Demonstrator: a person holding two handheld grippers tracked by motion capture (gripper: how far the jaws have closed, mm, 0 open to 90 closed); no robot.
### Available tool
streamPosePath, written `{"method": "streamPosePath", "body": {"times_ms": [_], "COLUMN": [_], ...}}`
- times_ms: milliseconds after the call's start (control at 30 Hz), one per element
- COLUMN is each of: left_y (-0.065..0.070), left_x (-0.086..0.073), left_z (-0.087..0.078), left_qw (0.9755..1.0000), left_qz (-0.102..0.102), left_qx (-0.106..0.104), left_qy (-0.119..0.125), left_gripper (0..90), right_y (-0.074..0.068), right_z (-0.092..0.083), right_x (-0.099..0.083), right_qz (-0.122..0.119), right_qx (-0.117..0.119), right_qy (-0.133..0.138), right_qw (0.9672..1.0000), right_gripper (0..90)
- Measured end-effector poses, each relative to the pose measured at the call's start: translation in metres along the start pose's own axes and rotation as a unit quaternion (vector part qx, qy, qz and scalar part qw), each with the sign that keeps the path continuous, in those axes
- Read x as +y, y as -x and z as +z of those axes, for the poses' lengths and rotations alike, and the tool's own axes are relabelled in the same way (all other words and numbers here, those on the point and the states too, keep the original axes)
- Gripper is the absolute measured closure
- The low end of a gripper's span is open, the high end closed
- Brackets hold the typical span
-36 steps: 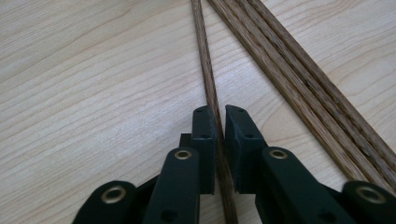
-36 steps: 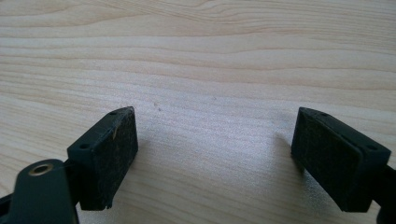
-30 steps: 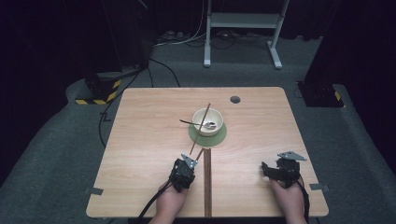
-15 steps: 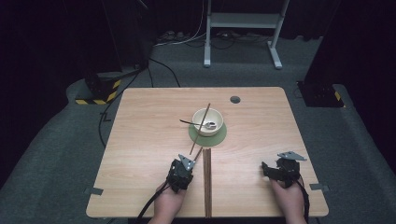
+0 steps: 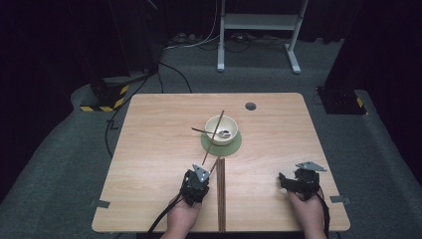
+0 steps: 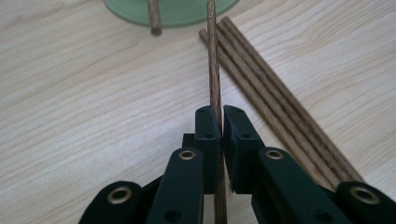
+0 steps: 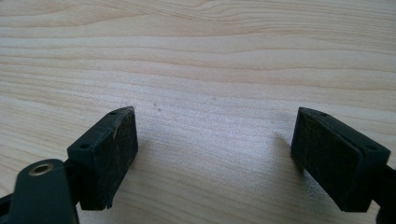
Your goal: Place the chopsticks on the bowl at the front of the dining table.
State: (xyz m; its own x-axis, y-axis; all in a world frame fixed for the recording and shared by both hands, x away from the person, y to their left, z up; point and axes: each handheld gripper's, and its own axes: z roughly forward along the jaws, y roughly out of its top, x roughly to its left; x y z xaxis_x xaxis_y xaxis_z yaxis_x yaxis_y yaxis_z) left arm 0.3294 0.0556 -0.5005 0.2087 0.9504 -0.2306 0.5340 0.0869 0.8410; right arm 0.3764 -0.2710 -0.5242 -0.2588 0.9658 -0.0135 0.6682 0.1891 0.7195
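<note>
Little has moved since the earlier frames: both hands sit where they were at the bottom of the high view, and the chopstick in the left tongs [image 5: 205, 172] keeps the same slant toward the bowl.

We see the left tongs [image 6: 219, 116] pinched nearly closed on a single chopstick [image 6: 213, 60], the pads pressing its thin shaft from both sides while its far end runs up toward the green mat [image 6: 173, 9] at the top of the frame. Just to the right of it in that view, the remaining chopsticks [image 6: 275, 102] lie bundled side by side on the counter [image 6: 70, 102]. In the high view the cream bowl [image 5: 222, 129] stands on its mat at the frame's centre, with another chopstick [image 5: 213, 137] leaning across its rim and a spoon inside. The right tongs [image 7: 215, 154] hang wide apart over bare wood, holding nothing; they rest at lower right of the high view [image 5: 286, 180].

We judge the held stick light, rigid and smooth, so it could pivot or slide between the pads. The grip sits near one end, and taking hold closer to the middle would curb that swing. The bowl looks breakable, so a gentle set-down seems wise.
</note>
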Motion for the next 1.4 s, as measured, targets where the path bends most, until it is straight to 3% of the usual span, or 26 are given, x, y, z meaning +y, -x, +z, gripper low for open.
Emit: {"method": "streamPosePath", "body": {"times_ms": [200,267,300,367,733,867,1033,1400], "left_y": [0.012,0.018,0.021,0.022,0.04,0.044,0.049,0.053], "left_x": [0.01,0.019,0.022,0.026,0.063,0.074,0.087,0.105], "left_z": [-0.003,-0.005,-0.005,-0.005,0.004,0.009,0.02,0.046], "left_qw": [0.9998,0.9996,0.9995,0.9996,0.9982,0.9979,0.997,0.997], "left_qz": [-0.009,0.003,-0.002,0.008,-0.021,-0.017,-0.036,-0.044], "left_qx": [-0.009,-0.017,-0.018,-0.018,-0.031,-0.034,-0.037,-0.027], "left_qy": [0.018,0.023,0.028,0.021,0.048,0.053,0.057,0.057], "left_gripper": [84.3,84.3,84.3,84.4,84.4,84.4,84.4,84.4], "right_y": [0.0,0.0,0.0,0.0,0.0,0.0,0.0,0.0], "right_z": [0.0,0.0,0.0,0.0,0.0,0.0,0.0,0.0], "right_x": [0.0,0.0,0.0,0.0,0.0,0.0,0.0,0.0], "right_qz": [0.0,0.0,0.0,0.0,0.0,0.0,-0.001,0.0], "right_qx": [0.0,0.0,0.0,0.0,0.0,0.001,0.001,0.001], "right_qy": [0.0,0.0,0.0,0.0,0.0,-0.001,0.0,-0.001], "right_qw": [1.0,1.0,1.0,1.0,1.0,1.0,1.0,1.0], "right_gripper": [14.5,14.5,14.5,14.5,14.5,14.5,14.5,14.5]}}
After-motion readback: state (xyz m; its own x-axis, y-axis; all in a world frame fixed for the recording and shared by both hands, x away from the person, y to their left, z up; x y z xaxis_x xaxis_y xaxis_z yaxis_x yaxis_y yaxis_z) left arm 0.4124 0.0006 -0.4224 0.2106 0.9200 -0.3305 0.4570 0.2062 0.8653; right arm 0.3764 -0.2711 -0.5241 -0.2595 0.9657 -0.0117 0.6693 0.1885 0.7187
